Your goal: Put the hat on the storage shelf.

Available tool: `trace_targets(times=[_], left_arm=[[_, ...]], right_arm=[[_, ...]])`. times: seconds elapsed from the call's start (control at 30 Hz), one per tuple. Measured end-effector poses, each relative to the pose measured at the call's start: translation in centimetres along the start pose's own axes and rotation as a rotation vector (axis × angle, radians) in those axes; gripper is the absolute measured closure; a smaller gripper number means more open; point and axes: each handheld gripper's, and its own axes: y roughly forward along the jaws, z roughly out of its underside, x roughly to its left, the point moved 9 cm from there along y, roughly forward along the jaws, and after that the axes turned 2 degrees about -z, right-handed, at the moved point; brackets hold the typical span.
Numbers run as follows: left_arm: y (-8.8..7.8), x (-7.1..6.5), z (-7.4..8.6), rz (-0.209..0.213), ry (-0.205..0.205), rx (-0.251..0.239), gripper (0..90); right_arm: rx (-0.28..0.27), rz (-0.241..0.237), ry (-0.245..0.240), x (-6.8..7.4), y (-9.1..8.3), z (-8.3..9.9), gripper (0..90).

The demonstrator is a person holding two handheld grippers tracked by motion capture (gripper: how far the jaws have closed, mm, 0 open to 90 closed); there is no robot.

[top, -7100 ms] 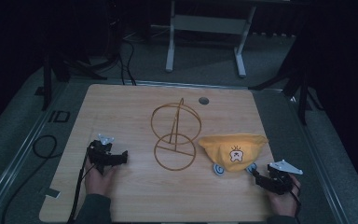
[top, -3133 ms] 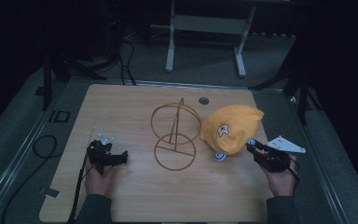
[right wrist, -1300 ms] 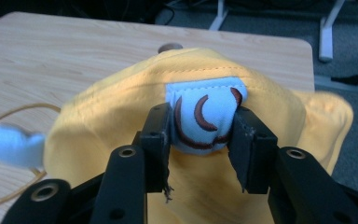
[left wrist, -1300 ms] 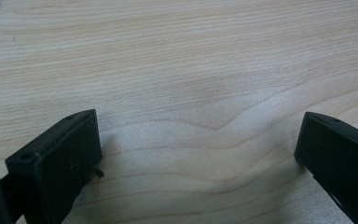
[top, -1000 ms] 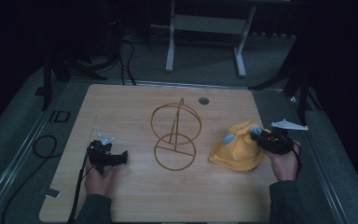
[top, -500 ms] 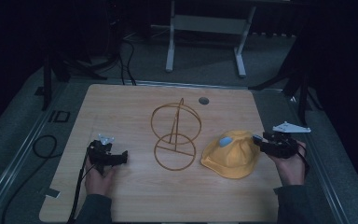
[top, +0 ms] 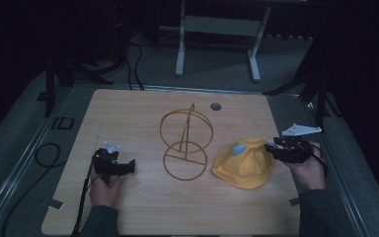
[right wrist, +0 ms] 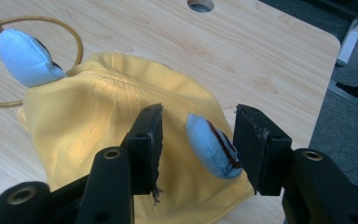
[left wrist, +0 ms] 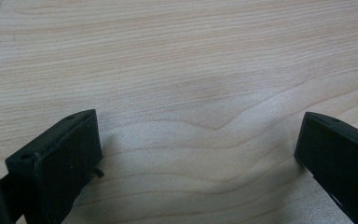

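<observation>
Right tool (right wrist: 198,144) jaws stand apart, having just been closing a little, straddling a blue ear (right wrist: 212,144) of the yellow hat (top: 245,163) lying right of the wire stand (top: 185,143); left tool (left wrist: 191,154) rests open, farther from it

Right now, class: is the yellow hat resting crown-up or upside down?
Crown-up: the yellow hat domes upward on the table, its blue ear on top.

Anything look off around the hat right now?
Nothing damaged. The yellow hat lies slumped on the table, not on the wire stand. One blue ear sits between the right gripper jaws, unpinched.
</observation>
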Motion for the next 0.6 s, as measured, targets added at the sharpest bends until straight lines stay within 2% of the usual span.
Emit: trace_targets(times=[0.2, 0.23, 0.33, 0.43, 0.47, 0.6], left_arm=[[0.0, 0.0, 0.0, 0.000, 0.000, 0.000, 0.4], [0.0, 0.0, 0.0, 0.000, 0.000, 0.000, 0.4], [0.0, 0.0, 0.0, 0.000, 0.001, 0.000, 0.4], [0.0, 0.0, 0.0, 0.000, 0.001, 0.000, 0.4], [0.0, 0.0, 0.0, 0.000, 0.000, 0.000, 0.4], [0.0, 0.0, 0.0, 0.000, 0.000, 0.000, 0.4]], right_arm=[[0.024, -0.006, -0.035, -0.2, 0.1, -0.2, 52.0], [0.033, -0.010, -0.065, -0.1, 0.2, -0.3, 52.0], [0.045, -0.010, -0.091, 0.0, 0.2, -0.5, 51.8], [0.078, -0.016, -0.148, 0.4, 0.3, -0.9, 51.0], [0.078, -0.016, -0.148, 0.4, 0.3, -0.9, 51.0], [0.110, -0.024, -0.199, 0.6, 0.4, -1.3, 50.1]])
